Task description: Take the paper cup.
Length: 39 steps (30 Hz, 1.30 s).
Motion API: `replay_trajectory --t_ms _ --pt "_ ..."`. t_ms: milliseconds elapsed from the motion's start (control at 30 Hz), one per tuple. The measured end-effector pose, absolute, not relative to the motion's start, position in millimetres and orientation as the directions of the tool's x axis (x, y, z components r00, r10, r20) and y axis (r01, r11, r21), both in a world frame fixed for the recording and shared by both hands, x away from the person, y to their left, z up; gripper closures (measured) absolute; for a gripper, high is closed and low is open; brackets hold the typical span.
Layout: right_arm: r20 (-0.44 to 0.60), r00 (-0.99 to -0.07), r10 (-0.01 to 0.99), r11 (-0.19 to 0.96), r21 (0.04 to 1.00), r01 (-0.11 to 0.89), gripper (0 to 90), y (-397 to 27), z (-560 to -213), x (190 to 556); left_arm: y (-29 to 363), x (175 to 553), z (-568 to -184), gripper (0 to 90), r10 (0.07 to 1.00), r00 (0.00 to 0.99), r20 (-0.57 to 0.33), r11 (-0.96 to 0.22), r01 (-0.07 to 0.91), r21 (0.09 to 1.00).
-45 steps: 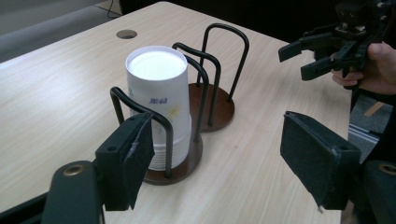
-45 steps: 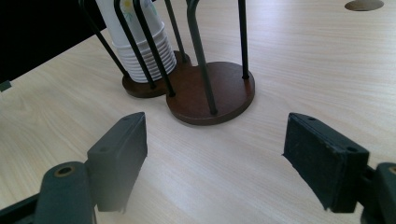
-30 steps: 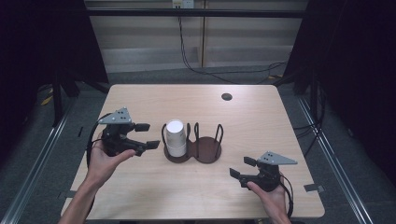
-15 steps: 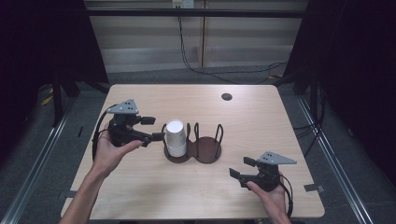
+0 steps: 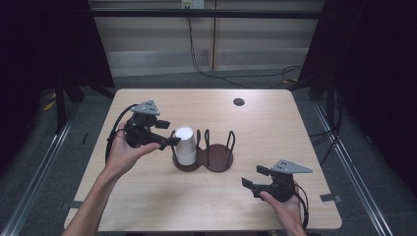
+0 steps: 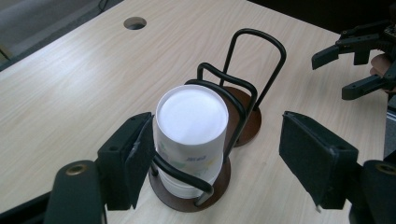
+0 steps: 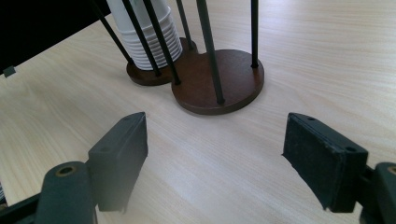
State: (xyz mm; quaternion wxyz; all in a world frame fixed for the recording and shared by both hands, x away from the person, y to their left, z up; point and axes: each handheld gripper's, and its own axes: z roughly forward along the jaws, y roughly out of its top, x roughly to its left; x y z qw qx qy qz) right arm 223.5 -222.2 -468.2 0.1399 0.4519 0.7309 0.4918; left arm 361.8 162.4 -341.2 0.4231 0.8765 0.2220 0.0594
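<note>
A stack of white paper cups (image 5: 186, 144), upside down, stands in the left ring of a brown two-place wire holder (image 5: 220, 159); its right ring is empty. My left gripper (image 5: 170, 132) points right at the stack. Its jaws have just been closing a little and are open. In the left gripper view (image 6: 218, 144) the cups (image 6: 191, 126) sit between them, close to the left pad (image 6: 140, 154) and well apart from the right pad. My right gripper (image 5: 251, 176) rests near the table's front right, open, with nothing between its jaws (image 7: 215, 154). It faces the holder (image 7: 219, 79) and the cups (image 7: 154, 42).
The light wooden table (image 5: 275, 132) has a small round hole (image 5: 239, 102) at the back right. Dark curtains flank it, and cables run along the floor behind. In the left gripper view the right gripper (image 6: 355, 60) shows far off past the holder (image 6: 243, 126).
My left hand has moved right and a little away from the person, up to the cup stack, and its jaws have narrowed. The right hand has stayed put.
</note>
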Motion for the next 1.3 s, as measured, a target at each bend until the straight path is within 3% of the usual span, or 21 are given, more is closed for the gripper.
replay_trajectory --t_ms 600,700,1300 --pt "0.238 -0.564 0.791 0.114 0.848 0.518 21.6 -220.9 -468.2 223.5 131.8 385.9 -347.5 25.2 0.408 0.912 -0.043 -0.687 0.337 0.644" --pt "0.237 -0.564 0.791 0.115 0.848 0.517 21.4 -221.2 -468.1 223.7 126.1 387.0 -347.7 19.7 0.4 0.916 -0.023 -0.716 0.328 0.616" --pt "0.241 -0.557 0.795 0.107 0.848 0.519 21.1 -223.8 -468.0 224.1 112.3 400.5 -361.6 32.4 0.386 0.921 -0.048 -0.764 0.348 0.543"
